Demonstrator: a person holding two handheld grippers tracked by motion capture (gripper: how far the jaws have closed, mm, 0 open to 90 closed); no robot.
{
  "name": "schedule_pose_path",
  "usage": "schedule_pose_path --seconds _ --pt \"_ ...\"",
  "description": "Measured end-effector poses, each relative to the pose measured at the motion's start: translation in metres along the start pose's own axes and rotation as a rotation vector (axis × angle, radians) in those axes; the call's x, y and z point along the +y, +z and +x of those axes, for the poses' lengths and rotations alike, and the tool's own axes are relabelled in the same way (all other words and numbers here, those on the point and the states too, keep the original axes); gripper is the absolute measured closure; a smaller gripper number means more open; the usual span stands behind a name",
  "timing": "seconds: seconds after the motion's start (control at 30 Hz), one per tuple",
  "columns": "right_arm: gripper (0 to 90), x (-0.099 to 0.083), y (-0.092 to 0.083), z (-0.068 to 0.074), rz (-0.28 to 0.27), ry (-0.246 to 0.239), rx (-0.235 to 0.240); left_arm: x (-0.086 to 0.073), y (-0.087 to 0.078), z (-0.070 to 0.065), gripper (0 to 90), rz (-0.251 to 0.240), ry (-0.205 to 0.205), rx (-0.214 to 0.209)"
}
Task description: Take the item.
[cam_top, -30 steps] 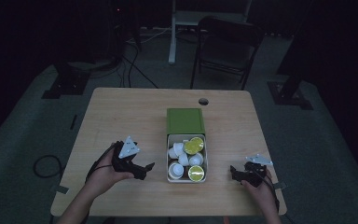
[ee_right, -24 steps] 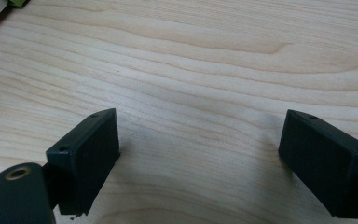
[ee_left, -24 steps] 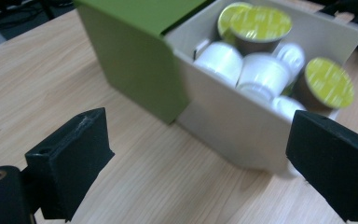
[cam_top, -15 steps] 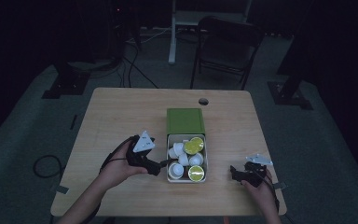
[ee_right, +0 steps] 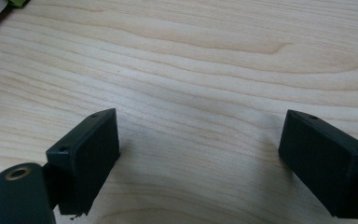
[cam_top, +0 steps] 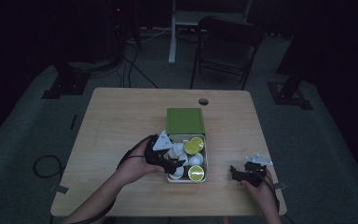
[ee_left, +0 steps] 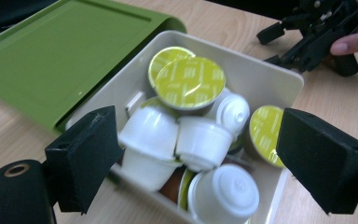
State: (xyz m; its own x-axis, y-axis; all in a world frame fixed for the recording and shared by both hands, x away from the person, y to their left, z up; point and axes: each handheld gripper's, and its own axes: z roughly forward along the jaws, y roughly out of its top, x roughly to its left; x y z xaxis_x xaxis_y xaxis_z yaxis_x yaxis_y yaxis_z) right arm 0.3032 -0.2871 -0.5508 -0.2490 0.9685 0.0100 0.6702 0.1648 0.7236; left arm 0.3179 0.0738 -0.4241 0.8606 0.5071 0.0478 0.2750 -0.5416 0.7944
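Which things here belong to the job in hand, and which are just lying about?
In the job: left gripper, open at the white box of coffee capsules; green lid beside it.
Lying about: right gripper idle on the table; chair; floor cables.

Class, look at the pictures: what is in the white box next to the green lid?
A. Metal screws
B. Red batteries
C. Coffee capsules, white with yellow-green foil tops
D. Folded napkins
C. The left gripper view shows the white box packed with white capsules, several of them showing yellow-green foil tops, beside the green lid.
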Motion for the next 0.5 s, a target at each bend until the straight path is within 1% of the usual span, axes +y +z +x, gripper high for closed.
schedule_pose_path --seconds 0.1,0.2,0.23,0.3,0.4,0.5 --pt "11.8 0.000 0.000 0.000 0.000 0.000 0.000 0.004 0.008 -0.002 15.3 0.006 0.005 0.002" --pt "11.8 0.000 0.000 0.000 -0.001 -0.002 0.000 0.006 0.013 -0.003 16.1 0.011 0.007 -0.007" --pt "11.8 0.000 0.000 0.000 -0.001 -0.005 0.002 0.008 0.017 -0.004 16.1 0.019 0.015 -0.004" --pt "11.9 0.000 0.000 0.000 -0.001 -0.007 0.004 0.009 0.021 -0.004 17.2 0.025 0.013 -0.004" --pt "11.9 0.000 0.000 0.000 -0.001 -0.009 0.006 0.010 0.027 -0.002 17.2 0.030 0.010 0.009" --pt "11.9 0.000 0.000 0.000 0.000 -0.009 0.006 0.011 0.032 0.000 17.2 0.033 0.004 0.003"
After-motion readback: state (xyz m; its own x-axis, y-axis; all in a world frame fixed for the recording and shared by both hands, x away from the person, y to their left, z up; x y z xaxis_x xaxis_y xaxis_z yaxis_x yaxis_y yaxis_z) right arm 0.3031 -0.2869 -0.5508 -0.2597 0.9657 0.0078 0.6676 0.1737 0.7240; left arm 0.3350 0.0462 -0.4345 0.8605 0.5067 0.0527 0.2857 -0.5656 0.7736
